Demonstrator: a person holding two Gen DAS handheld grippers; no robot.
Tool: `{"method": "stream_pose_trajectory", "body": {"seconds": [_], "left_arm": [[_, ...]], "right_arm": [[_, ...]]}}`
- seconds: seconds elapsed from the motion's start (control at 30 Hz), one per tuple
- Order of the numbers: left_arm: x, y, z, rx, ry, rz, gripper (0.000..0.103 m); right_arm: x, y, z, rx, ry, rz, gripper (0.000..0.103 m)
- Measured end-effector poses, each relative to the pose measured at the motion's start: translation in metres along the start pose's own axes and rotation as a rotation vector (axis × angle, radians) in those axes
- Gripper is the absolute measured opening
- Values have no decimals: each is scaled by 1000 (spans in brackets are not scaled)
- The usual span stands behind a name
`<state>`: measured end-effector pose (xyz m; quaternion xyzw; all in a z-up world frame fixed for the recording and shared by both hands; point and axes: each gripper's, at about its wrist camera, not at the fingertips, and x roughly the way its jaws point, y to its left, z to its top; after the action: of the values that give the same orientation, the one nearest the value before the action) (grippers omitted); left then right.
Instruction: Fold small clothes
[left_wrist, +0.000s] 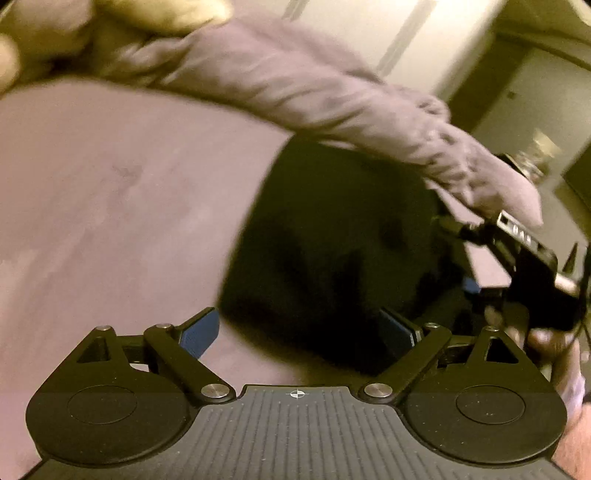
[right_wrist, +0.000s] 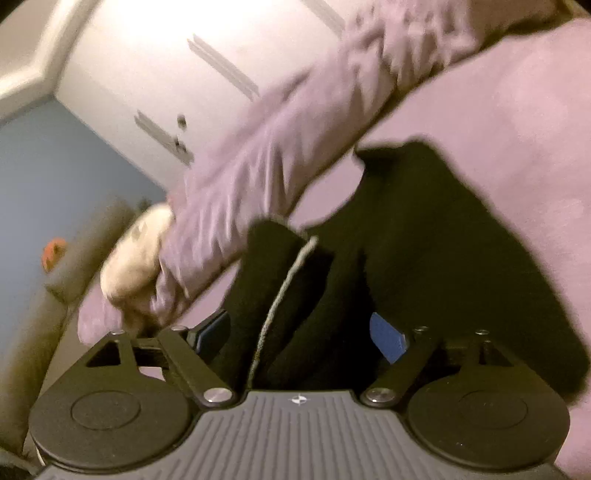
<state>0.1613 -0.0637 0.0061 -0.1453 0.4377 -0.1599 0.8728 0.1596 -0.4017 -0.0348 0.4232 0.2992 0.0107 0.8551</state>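
A small black garment (left_wrist: 332, 236) lies on a mauve cloth-covered surface (left_wrist: 110, 206). My left gripper (left_wrist: 299, 332) is open, its blue pads wide apart at the garment's near edge, holding nothing. In the right wrist view the black garment (right_wrist: 424, 240) is partly folded, with a pale seam line (right_wrist: 280, 291) running toward the camera. My right gripper (right_wrist: 299, 336) is open, a raised fold of the garment lying between its blue pads without being pinched. The right gripper body (left_wrist: 528, 251) also shows at the right of the left wrist view.
The person's mauve sleeve (left_wrist: 314, 81) crosses above the garment; the same arm and hand (right_wrist: 136, 254) show in the right wrist view. White cupboard doors (right_wrist: 155, 81) and a blue wall (right_wrist: 55, 177) stand behind. The mauve surface's edge (right_wrist: 88, 314) drops off at the left.
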Motion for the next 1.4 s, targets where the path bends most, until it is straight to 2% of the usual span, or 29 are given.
{"method": "stream_pose_trajectory", "body": {"seconds": [0.07, 0.17, 0.23, 0.3, 0.33, 0.43, 0.53, 0.67, 0.83, 1.03, 1.1, 1.17, 1.2, 1.3, 1.37, 1.4], "left_arm": [[-5, 15, -6, -20, 8, 19, 96], [-16, 32, -15, -27, -3, 45, 96], [-18, 40, -20, -34, 4, 54, 96], [-16, 46, -22, -53, 28, 53, 96], [-16, 50, -23, -64, 33, 46, 96], [-20, 53, -25, -74, 21, 33, 96], [-21, 52, -24, -68, 12, 30, 96], [-18, 48, -24, -67, 11, 27, 96], [-15, 43, -24, -55, 24, 26, 96], [-5, 28, -19, -16, 23, 22, 96], [4, 20, -14, 7, 32, 28, 96], [14, 13, -10, 26, 36, 25, 96], [20, 11, -7, 35, 44, 28, 96], [31, 8, -2, 42, 55, 35, 96], [31, 7, -2, 25, 50, 22, 96], [30, 7, -4, 13, 51, 13, 96]], "right_arm": [[13, 12, 4, -24, 18, -4, 83], [24, 32, 6, -103, -17, -14, 80], [41, 36, 9, -103, 10, -33, 80], [54, 43, 10, -141, 28, -83, 60], [58, 49, 9, -194, 37, -122, 43], [51, 77, 6, -399, 10, -161, 32], [39, 96, 14, -502, -33, -148, 24], [28, 101, 30, -579, -83, -162, 23], [22, 81, 51, -543, -154, -241, 21], [33, 59, 64, -632, -154, -348, 22], [46, 45, 64, -645, -122, -425, 27], [48, 33, 66, -591, -96, -509, 49], [39, 31, 65, -569, -131, -514, 50], [-17, 31, 58, -433, -276, -454, 53], [-54, 35, 41, -393, -334, -352, 54], [-65, 38, 32, -392, -327, -296, 55]]}}
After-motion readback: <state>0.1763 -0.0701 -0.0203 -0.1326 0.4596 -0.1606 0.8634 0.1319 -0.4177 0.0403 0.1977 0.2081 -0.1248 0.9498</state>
